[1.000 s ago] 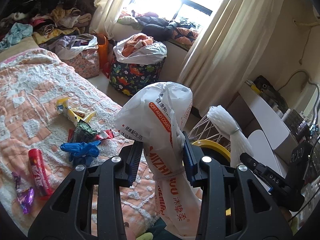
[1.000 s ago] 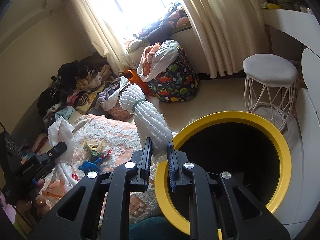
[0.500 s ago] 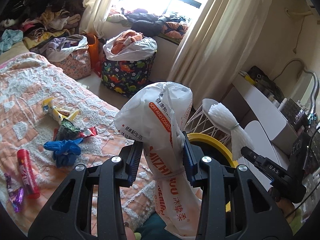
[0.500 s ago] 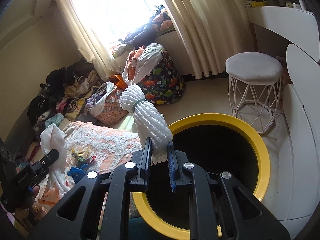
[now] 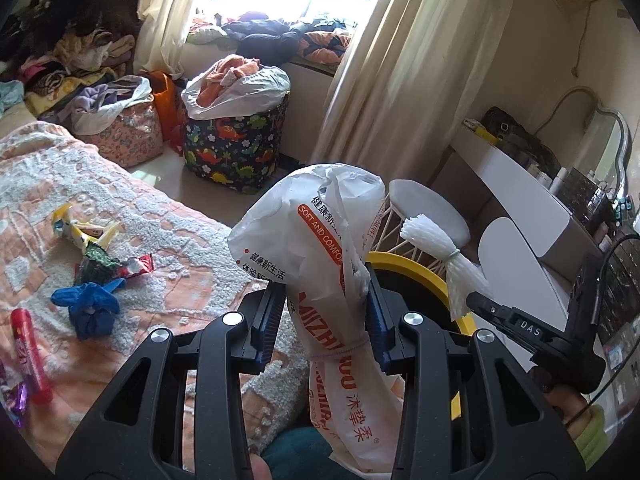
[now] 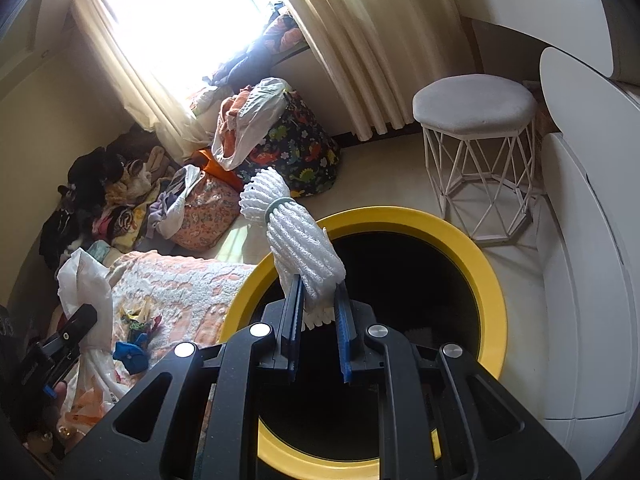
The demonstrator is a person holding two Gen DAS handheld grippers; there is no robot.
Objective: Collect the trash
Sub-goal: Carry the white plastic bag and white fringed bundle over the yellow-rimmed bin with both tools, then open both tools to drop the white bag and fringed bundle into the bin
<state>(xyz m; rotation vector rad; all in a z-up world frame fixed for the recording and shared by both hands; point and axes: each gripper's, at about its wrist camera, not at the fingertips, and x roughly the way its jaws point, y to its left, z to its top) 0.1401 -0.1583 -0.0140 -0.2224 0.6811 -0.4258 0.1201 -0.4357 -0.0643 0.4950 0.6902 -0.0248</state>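
My left gripper point(image 5: 326, 316) clamped on plastic bag point(image 5: 316, 240) between fingers; my right gripper point(image 6: 318, 312) pinching foam bundle point(image 6: 296, 236).

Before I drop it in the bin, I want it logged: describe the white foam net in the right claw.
The white foam net is a ribbed mesh sleeve bunched into a roll, cinched near its upper end by a pale green band. The right claw grips its frayed lower end; it leans up and left above the yellow-rimmed bin.
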